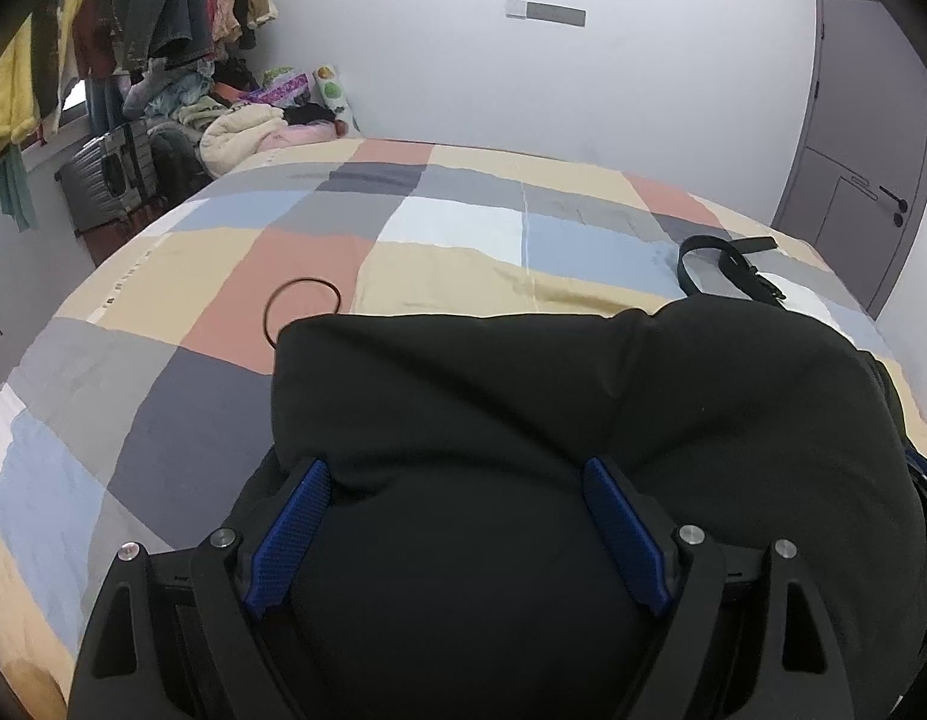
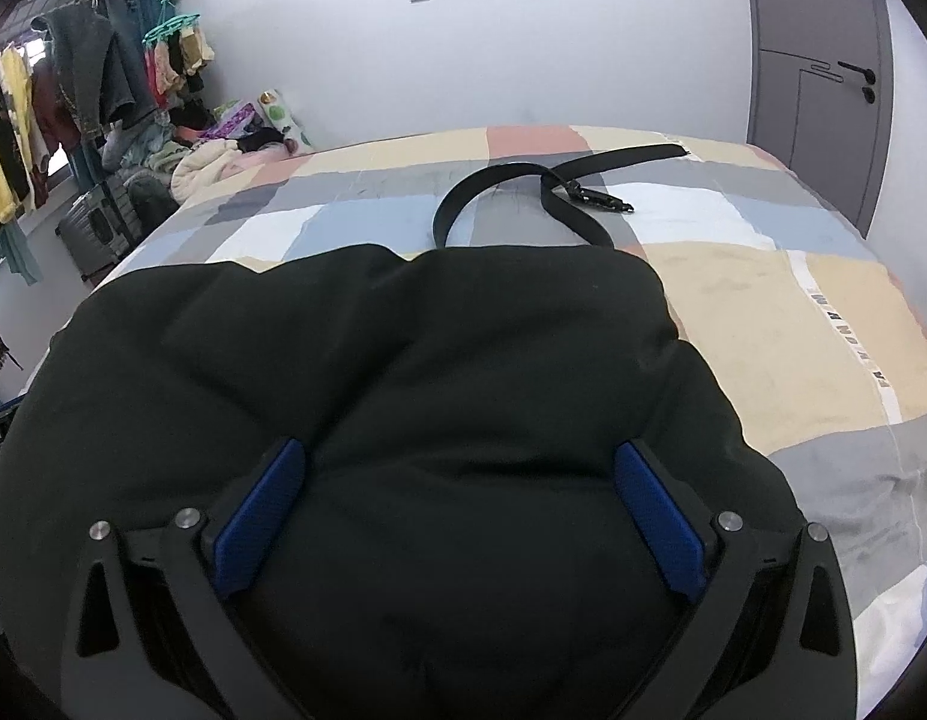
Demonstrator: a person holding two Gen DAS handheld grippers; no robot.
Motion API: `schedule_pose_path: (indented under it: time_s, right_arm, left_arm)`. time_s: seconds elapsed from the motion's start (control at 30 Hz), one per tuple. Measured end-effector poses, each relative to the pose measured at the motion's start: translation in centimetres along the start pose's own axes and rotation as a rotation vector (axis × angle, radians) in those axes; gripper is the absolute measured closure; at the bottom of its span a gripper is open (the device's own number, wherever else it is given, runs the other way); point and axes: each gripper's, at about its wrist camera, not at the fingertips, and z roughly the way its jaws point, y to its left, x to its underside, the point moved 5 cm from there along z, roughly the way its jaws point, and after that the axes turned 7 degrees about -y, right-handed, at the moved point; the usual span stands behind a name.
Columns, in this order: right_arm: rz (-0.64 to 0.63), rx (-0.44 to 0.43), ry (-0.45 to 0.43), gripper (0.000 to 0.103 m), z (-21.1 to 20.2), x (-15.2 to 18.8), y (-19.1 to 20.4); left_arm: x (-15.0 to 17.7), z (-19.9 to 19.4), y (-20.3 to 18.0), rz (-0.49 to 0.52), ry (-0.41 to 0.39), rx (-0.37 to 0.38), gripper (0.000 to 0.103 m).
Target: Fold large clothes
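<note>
A large black padded garment [image 1: 571, 408] lies bunched on the patchwork bed cover [image 1: 163, 372]. My left gripper [image 1: 457, 474] is open, its blue pads [image 1: 295, 534] wide apart with the garment's near fold bulging between them. In the right wrist view the same garment [image 2: 373, 360] fills the lower frame. My right gripper [image 2: 460, 462] is open too, blue pads [image 2: 661, 516] spread on either side of a bulge of the black fabric. Neither pair of pads pinches the cloth.
A black belt [image 2: 523, 192] lies looped on the bed beyond the garment, also in the left wrist view [image 1: 733, 267]. A thin dark ring [image 1: 301, 306] lies on the cover. Clothes pile [image 1: 235, 126], hanging laundry [image 1: 139, 12] and a suitcase [image 1: 112, 174] at far left; door [image 1: 865, 138] at right.
</note>
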Motion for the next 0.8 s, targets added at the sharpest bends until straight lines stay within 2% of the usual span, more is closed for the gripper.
schedule_pose_path:
  time_s: [0.13, 0.23, 0.33, 0.5, 0.7, 0.8]
  right_arm:
    - [0.018, 0.016, -0.031, 0.0, -1.9, -0.2, -0.2]
    - [0.024, 0.0, -0.05, 0.0, -3.9, -0.5, 0.1]
    - [0.02, -0.014, -0.072, 0.0, -6.4, -1.0, 0.5]
    - [0.009, -0.027, -0.151, 0.0, -12.8, -3.0, 1.7]
    - [-0.011, -0.064, -0.303, 0.0, -23.2, -6.7, 3.8]
    - [-0.015, -0.093, -0.366, 0.0, -28.1, -7.9, 5.0]
  left_arm:
    - [-0.4, -1.6, -0.3, 0.01, -0.008, -0.025, 0.017]
    - [-0.8, -4.1, -0.9, 0.003, -0.017, 0.009, 0.017]
    - [-1.9, -8.2, -1.5, 0.002, -0.058, 0.015, 0.017]
    - [-4.7, -15.9, -2.8, 0.051, -0.16, -0.007, 0.017]
    - [-6.8, -27.3, -4.0, 0.022, -0.293, 0.062, 0.016]
    - [-6.9, -31.9, -4.1, 0.013, -0.345, 0.069, 0.016]
